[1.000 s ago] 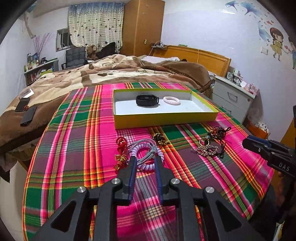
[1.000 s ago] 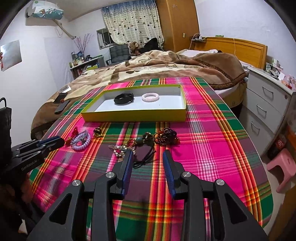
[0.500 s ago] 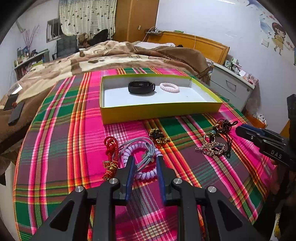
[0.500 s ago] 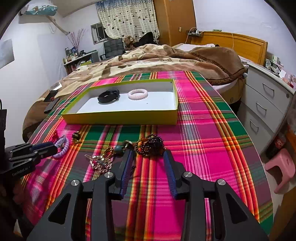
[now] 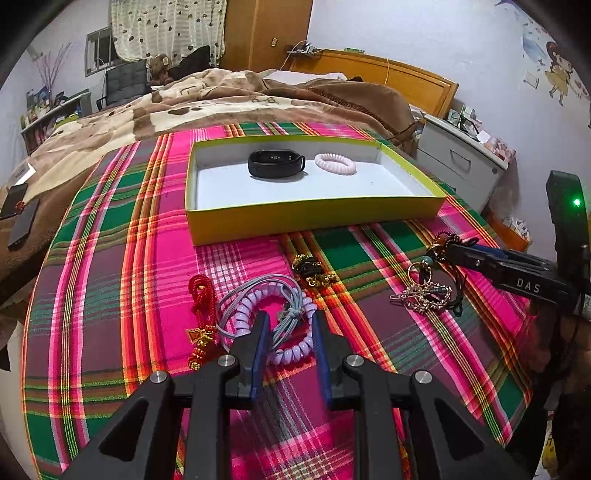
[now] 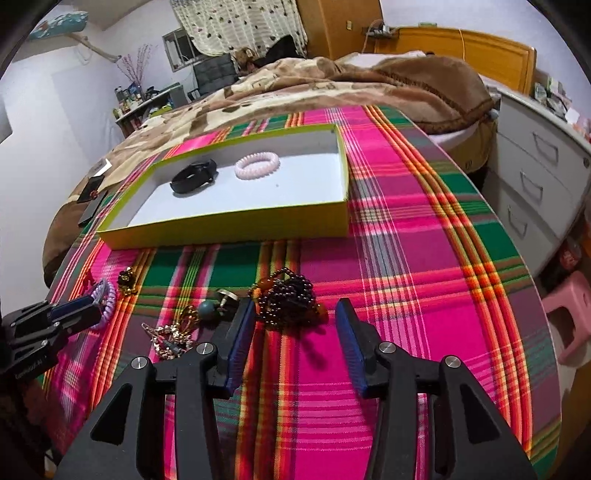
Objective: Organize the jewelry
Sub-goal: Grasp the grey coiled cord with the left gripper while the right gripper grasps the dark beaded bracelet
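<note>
left gripper [image 5: 287,334] part open, straddling the lilac coil tie [image 5: 275,322] near the table's front edge, nothing pinched yet | right gripper [image 6: 295,325] wide open, empty, dark bead bracelet [image 6: 288,301] just ahead | step: we judge both picks pending | next: close, lift, carry to yellow box [image 5: 314,218] at the far edge.

Bedroom: pale lilac walls [image 5: 424,44], wooden wardrobe [image 5: 266,33] in the far corner, wooden headboard [image 5: 399,79] beside it, bed under a rumpled brown blanket [image 5: 221,99]. Window [image 5: 98,50] on the far wall with a patterned curtain [image 5: 166,29], a dark chair [image 5: 125,83] below it, cluttered shelf [image 5: 48,118] to the left, air conditioner [image 6: 59,24] high on the left wall. Right side: grey-white drawer unit [image 6: 535,155], cartoon wall stickers [image 5: 557,70], pink stool [image 6: 570,306] on the floor.
</note>
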{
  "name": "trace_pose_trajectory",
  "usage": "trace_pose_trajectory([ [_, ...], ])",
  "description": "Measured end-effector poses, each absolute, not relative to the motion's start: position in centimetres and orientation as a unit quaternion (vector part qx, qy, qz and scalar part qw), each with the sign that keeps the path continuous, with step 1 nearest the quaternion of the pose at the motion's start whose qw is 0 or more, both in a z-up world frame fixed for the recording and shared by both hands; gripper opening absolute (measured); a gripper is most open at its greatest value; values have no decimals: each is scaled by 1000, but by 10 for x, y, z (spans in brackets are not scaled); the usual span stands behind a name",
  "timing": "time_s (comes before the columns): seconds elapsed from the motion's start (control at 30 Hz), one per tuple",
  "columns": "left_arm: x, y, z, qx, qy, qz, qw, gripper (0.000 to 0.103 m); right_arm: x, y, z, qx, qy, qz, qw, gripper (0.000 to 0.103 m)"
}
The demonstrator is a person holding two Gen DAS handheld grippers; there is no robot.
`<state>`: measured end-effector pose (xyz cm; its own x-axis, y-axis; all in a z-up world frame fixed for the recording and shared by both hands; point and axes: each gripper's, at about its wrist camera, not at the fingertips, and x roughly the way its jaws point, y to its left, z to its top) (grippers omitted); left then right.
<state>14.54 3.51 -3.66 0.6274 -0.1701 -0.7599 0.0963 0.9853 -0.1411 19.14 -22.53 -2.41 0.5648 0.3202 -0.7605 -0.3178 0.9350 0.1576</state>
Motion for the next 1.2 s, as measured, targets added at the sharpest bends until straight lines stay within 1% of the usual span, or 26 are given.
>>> trace_pose_trajectory([
  [0.17,146,37,-36,-45,428,-75,900,21,196,-223,-23,-7,438,175,882,46],
  [0.2,146,37,-36,-46,428,-76,900,20,197,-223,-23,-10,439,175,881,46],
  [0.23,146,37,-36,-46,428,-78,899,15,197,-222,-23,-13,439,175,881,45],
  [0.3,146,35,-36,-42,427,-78,900,8,197,-219,-23,-19,439,178,880,34],
  [0.37,146,34,-36,-36,429,-74,900,5,196,-217,-23,-28,438,178,881,32],
  [0.4,146,33,-36,-34,428,-74,900,5,196,-215,-23,-32,437,180,881,28],
  [0.53,144,34,-35,-34,427,-74,901,4,191,-213,-22,-39,431,179,883,27],
  [0.57,143,34,-35,-34,426,-75,901,4,190,-214,-22,-37,430,179,884,24],
  [0.6,142,34,-35,-34,425,-75,902,4,189,-215,-22,-36,429,178,885,18],
  [0.77,134,36,-32,-35,416,-73,906,4,183,-222,-19,-24,420,178,890,13],
  [1.07,124,37,-22,-39,402,-71,912,4,175,-228,-13,-18,406,175,897,12],
  [1.13,122,35,-20,-39,399,-73,913,4,172,-230,-10,-16,402,175,899,9],
  [1.2,120,34,-17,-38,394,-74,915,4,169,-232,-8,-13,398,176,900,8],
])
